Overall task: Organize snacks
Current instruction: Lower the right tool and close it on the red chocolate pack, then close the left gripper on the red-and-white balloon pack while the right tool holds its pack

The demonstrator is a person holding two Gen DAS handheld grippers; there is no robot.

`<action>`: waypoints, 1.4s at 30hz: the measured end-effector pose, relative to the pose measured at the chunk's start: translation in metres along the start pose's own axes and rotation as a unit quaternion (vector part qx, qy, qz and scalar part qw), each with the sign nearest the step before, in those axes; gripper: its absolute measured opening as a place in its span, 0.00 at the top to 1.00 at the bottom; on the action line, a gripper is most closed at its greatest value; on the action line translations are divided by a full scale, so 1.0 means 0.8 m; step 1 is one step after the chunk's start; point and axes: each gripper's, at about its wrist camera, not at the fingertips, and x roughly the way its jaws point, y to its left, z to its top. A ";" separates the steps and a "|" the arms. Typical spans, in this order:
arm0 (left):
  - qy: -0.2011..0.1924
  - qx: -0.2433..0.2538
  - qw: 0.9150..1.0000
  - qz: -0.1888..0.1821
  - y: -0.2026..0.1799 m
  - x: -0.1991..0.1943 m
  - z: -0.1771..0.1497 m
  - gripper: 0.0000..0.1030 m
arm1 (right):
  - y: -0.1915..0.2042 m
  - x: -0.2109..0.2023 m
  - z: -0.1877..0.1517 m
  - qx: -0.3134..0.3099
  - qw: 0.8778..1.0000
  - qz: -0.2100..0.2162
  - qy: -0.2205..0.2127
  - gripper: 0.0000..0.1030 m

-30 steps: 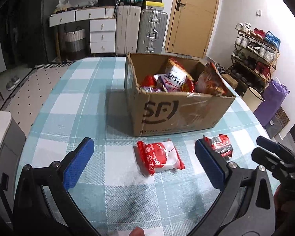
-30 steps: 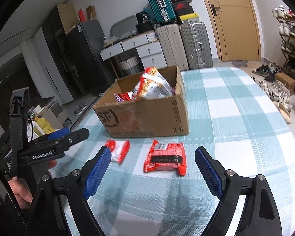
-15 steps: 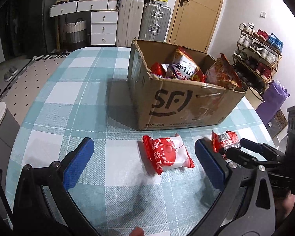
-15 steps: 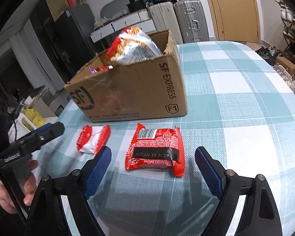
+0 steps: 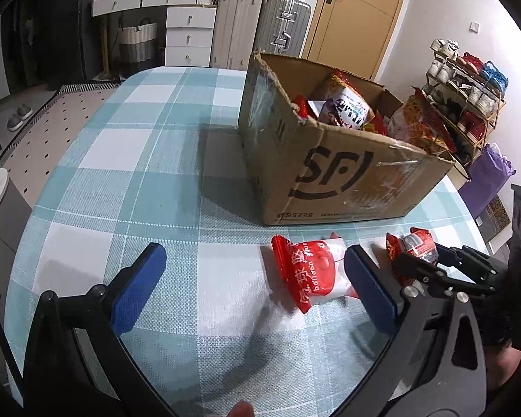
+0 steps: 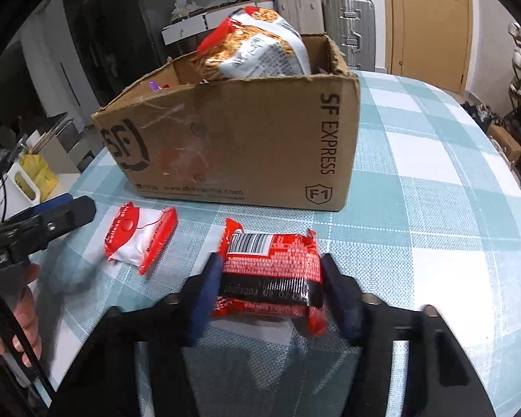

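A cardboard SF box (image 5: 333,173) (image 6: 239,139) full of snack bags stands on the checked tablecloth. Two packets lie in front of it. My right gripper (image 6: 272,293) has closed on the sides of the red and black packet (image 6: 272,271), which lies on the cloth; it also shows in the left wrist view (image 5: 416,250). The red and white balloon packet (image 5: 312,274) (image 6: 139,239) lies to its left. My left gripper (image 5: 253,288) is open and empty, low over the cloth, with the balloon packet just inside its right finger (image 5: 371,292).
The table edge curves away on both sides (image 5: 24,208) (image 6: 510,180). Suitcases (image 5: 260,27), white drawers (image 5: 187,24) and a door stand behind. A shoe rack (image 5: 469,97) and purple bag (image 5: 486,180) are to the right. A white appliance (image 6: 14,187) sits at far left.
My right gripper moved forward and down and closed on the red and black packet. My left gripper came closer and shifted left, so the balloon packet now sits near its right finger.
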 end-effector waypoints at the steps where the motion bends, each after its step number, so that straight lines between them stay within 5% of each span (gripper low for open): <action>1: 0.000 0.000 1.000 0.000 0.000 0.002 0.001 0.01 | -0.001 -0.001 0.000 0.000 1.000 0.006 -0.003 0.53; 20: 0.016 0.015 1.000 0.003 -0.022 -0.003 -0.011 0.01 | -0.029 -0.039 -0.016 0.055 0.995 0.071 -0.038 0.55; 42: 0.056 0.040 0.997 0.033 -0.061 0.045 -0.006 0.01 | -0.049 -0.087 -0.038 0.082 0.989 0.093 -0.079 0.55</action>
